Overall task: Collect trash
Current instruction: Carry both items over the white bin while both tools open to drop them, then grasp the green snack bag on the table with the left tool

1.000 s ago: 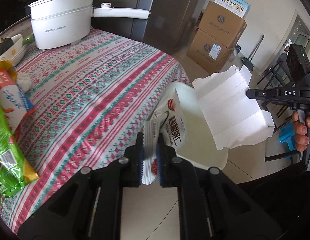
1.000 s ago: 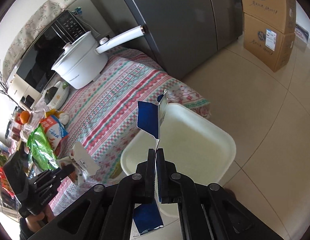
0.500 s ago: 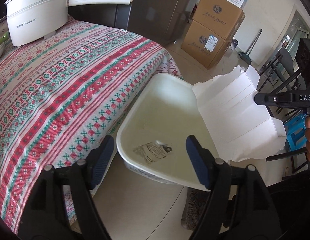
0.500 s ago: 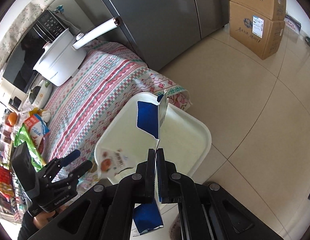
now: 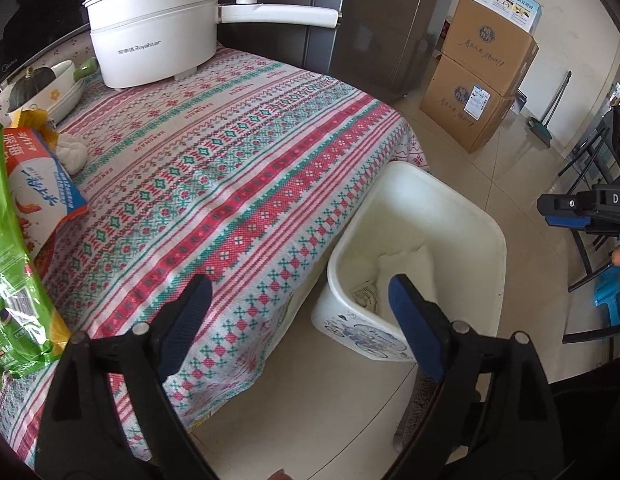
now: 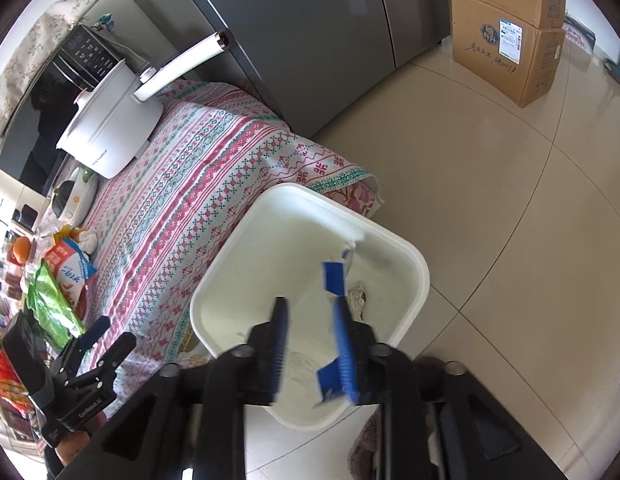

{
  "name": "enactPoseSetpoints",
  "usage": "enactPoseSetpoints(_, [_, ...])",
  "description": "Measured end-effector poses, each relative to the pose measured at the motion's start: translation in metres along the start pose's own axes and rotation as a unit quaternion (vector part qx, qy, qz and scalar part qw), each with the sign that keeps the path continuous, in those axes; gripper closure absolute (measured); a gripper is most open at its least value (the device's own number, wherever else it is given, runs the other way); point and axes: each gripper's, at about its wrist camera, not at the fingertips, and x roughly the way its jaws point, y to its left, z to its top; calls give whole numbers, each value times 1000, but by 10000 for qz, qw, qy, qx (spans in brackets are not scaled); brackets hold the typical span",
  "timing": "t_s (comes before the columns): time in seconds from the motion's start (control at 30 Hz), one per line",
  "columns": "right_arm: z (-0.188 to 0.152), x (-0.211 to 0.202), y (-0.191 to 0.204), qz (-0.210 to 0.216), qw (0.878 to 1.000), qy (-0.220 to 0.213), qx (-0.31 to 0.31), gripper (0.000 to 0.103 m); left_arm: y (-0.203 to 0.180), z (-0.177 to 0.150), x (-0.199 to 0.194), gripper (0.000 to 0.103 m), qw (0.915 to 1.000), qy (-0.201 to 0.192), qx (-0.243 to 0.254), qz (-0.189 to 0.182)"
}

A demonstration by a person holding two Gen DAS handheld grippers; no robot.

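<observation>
Both hand-held grippers (left (image 5: 299, 312), right (image 6: 310, 332)) gape, just opened, over white bin (image 5: 486, 224).

I see a smooth white plastic bin (image 5: 486, 236) on glossy floor tiles (image 6: 490, 184), a woven patterned tablecloth (image 5: 229, 184), shiny green snack bags (image 5: 13, 280) near left, matt cardboard boxes (image 5: 482, 92) far right, and a brushed-metal fridge (image 6: 310, 40).

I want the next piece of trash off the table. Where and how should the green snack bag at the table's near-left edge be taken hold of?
Grip the green snack bag by its crinkled lower end near the tablecloth edge, coming from the bin side with the open left gripper. It lies flat and thin, so that end probably offers loose film to pinch, clear of the orange-and-white packet.
</observation>
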Motion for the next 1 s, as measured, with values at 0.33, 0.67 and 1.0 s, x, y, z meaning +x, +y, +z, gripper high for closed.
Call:
enactPoseSetpoints(0.33, [4,-4,32,-116,9995,-97,-280,27,34,1,-24,9,9990,-92,-222,381])
enactPoseSetpoints(0.67, [5,6,92,72,9979,-10,-641,24,99,-15,-63,8,9932,-215,-660,940])
enactPoseSetpoints(1.0, [-6,22,170,303,9932,123,-1116,21,160,-35,-94,8,9853,-264,-1268,1115])
